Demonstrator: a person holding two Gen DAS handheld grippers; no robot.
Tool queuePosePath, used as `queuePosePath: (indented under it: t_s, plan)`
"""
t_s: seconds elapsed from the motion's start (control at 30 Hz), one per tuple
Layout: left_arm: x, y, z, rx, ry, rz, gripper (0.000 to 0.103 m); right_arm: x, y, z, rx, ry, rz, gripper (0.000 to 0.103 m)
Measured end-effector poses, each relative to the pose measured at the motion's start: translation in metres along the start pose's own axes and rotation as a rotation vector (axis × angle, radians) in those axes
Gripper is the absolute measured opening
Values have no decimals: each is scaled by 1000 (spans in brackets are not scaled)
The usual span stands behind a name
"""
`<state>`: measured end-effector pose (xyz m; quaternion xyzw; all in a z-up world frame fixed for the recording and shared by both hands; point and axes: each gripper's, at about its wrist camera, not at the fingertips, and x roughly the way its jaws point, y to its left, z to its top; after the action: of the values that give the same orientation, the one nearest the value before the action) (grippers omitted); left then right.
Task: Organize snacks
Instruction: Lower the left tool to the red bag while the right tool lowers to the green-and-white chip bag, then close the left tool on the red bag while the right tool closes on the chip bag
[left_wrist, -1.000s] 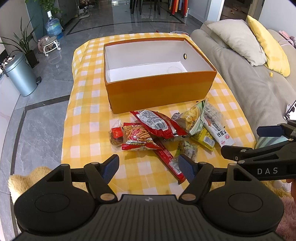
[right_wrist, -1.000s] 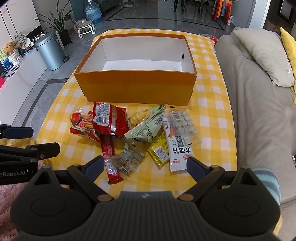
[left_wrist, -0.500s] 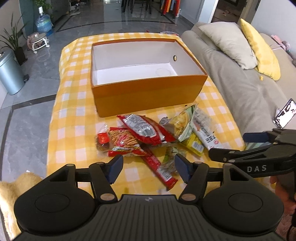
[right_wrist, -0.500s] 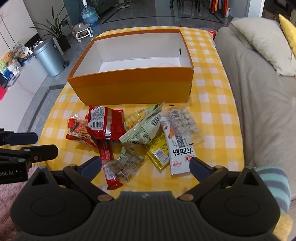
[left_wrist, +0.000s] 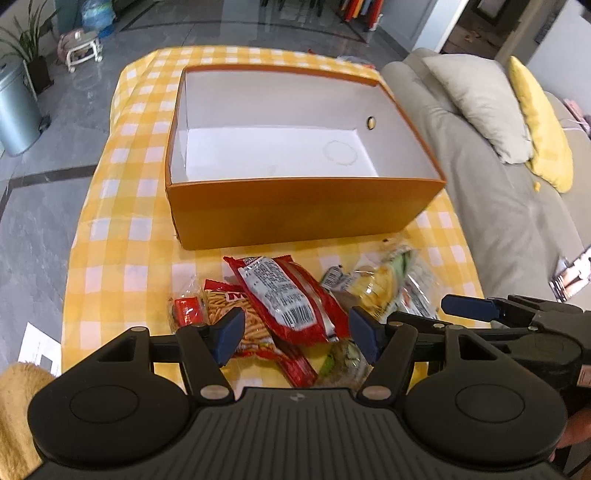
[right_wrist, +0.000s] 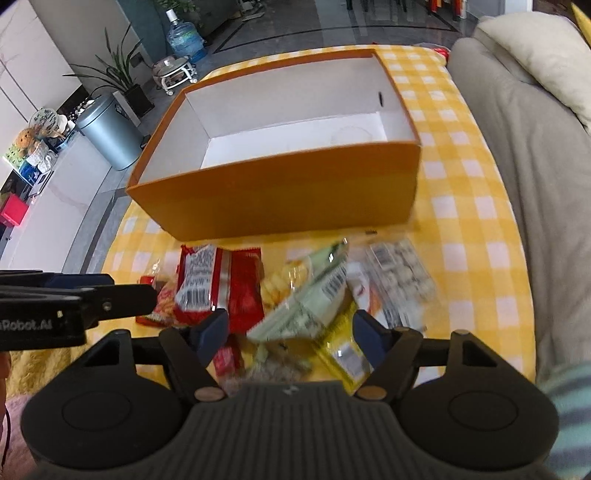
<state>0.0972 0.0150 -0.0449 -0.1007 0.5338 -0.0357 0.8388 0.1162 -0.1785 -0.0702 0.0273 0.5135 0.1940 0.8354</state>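
Note:
An empty orange box with a white inside stands on the yellow checked tablecloth; it also shows in the right wrist view. Several snack packets lie in a pile in front of it. My left gripper is open and hovers over a red packet and a noodle-stick packet. My right gripper is open over a green-and-white packet, beside the red packet, a yellow packet and a clear packet of pale pieces.
A grey sofa with a beige and a yellow cushion runs along the table's right side. A metal bin, a plant and a water bottle stand on the floor at the left. Each gripper shows in the other's view.
Both grippers have moved forward and down toward the snack pile. The pile now lies between their fingers. The box looks nearer. Nothing has been taken hold of.

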Motion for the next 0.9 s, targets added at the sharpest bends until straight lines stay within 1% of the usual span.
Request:
queuePosePath:
  t_s: [0.2,0.33,0.4,0.57,0.6,0.63,0.77,0.83,0.9]
  plan:
    - [34,11,10,-57,55,2,81,26,-3,10,-12,13,-17,69]
    - [49,16,13,-55,85,8,82,40,-8,12,-6,30,-3,68]
    - [56,18,14,-53,102,-1,82,46,-10,12,-4,41,13,62]
    - [65,20,15,-71,112,-19,82,50,-15,12,4,24,35,58]
    - [66,20,15,-72,110,-25,79,50,-16,12,6,23,41,56]
    - [68,19,15,-69,110,-32,74,51,-17,12,8,25,44,56]
    - [69,13,15,-46,107,-47,65,53,-20,10,15,32,55,55]
    - [64,11,16,-43,87,-61,60,53,-20,9,18,29,60,55]
    - [54,9,17,-55,45,-84,57,52,-20,8,21,28,67,55]
